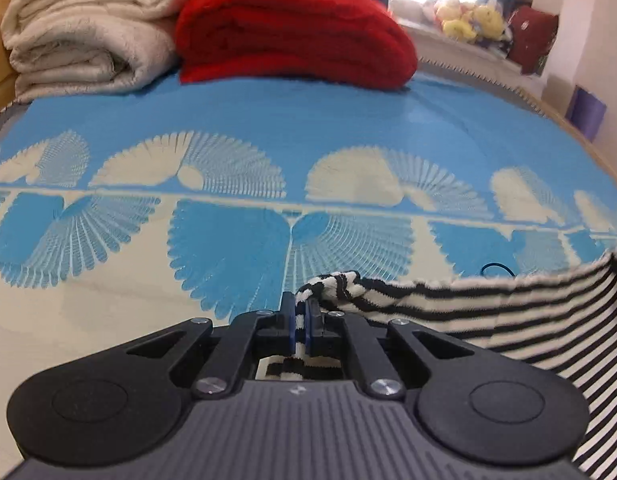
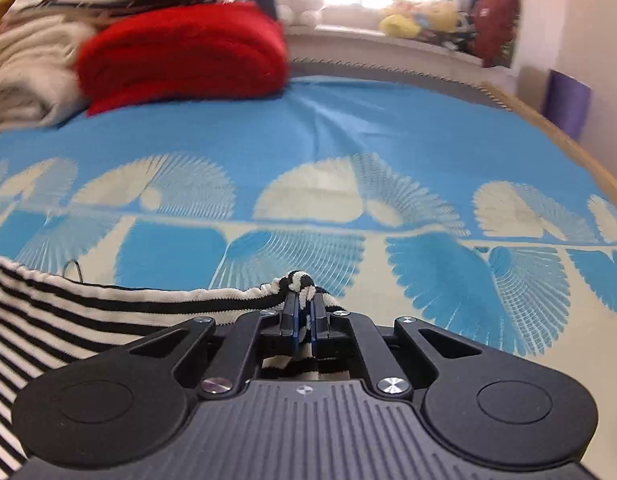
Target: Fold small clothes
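**Striped garment pinched at both ends over the bed**

Left tool (image 1: pixel 302 312) is clamped on a bunched corner of the striped garment (image 1: pixel 508 320), whose cloth stretches away toward 3 o'clock above the blue-and-cream bedspread (image 1: pixel 268 112). Right tool (image 2: pixel 303 308) grips the opposite corner, the garment (image 2: pixel 68 312) trailing toward 9 o'clock. At 12 o'clock a folded red blanket (image 1: pixel 292 28) sits just beside cream towels (image 1: pixel 88 28).
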Demonstrator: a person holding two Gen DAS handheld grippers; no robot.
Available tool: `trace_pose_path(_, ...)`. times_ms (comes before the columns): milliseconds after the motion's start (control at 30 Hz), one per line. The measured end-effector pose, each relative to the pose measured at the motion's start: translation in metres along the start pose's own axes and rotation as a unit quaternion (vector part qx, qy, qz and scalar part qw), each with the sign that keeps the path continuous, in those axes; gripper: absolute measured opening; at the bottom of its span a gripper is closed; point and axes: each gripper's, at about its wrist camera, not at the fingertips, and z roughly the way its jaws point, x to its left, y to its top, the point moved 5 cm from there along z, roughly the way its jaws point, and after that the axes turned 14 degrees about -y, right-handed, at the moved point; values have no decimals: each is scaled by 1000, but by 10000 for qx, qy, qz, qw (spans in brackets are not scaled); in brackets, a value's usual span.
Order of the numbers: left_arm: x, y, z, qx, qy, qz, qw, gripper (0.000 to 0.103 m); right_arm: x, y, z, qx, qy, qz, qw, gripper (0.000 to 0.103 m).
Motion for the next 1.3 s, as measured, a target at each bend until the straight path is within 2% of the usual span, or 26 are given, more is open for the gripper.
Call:
trace_pose_path(100,3,-16,21,454,186,-54,9988,4,3,-1,6,-122,-61,60,9999,5)
trace_pose_path(167,6,-27,32,839,165,-205,9961,8,14,-19,28,310,-37,-208,9993,7)
trace_pose_path(200,8,-31,34,938,117,-266,9952,9,20,-31,41,693,-10,-374,9969,8)
trace_pose_path(233,8,-32,31,910,119,-269,9954,11,23,-40,47,800,-28,-454,9958,8)
trace_pose_path(300,8,-27,21,902,116,-319,9953,23,24,-37,43,733,-80,-503,9960,16)
trace_pose_path(333,10,-24,14,873,57,-396,9954,35,22,-33,39,740,-94,-469,9961,20)
trace_pose_path(367,12,-21,7,821,-24,-476,9955,48,18,-28,31,668,-105,-379,9970,30)
trace_pose_path(400,12,-18,-3,741,-129,-564,9956,53,11,-24,23,553,-74,-252,9981,38)
trace_pose_path(433,12,-17,-15,687,-229,-623,9954,58,4,-19,12,456,-11,-108,9989,41)
trace_pose_path(467,11,-17,-27,676,-311,-645,9951,60,-6,-16,1,409,63,53,9991,46)
trace_pose_path(600,8,-20,-69,720,-526,-647,9939,60,-58,-15,-43,574,420,824,9941,51)
trace_pose_path(667,7,-28,-88,835,-532,-705,9926,60,-82,-21,-61,741,453,1001,9912,51)
trace_pose_path(833,12,-78,-118,1200,-586,-986,9861,59,-119,-71,-94,1371,457,1259,9815,51)
trace_pose_path(967,28,-120,-113,1699,-546,-1520,9721,57,-131,-121,-100,1967,425,1542,9673,51)
trace_pose_path(1067,34,-137,-103,2080,-466,-1410,9668,57,-129,-148,-94,2474,459,1527,9557,51)
trace_pose_path(1200,36,-147,-95,2264,-523,-1503,9610,57,-123,-153,-90,2502,524,1493,9552,51)
trace_pose_path(1300,30,-154,-89,2454,-609,-1373,9577,45,-116,-153,-88,2501,533,1414,9564,48)
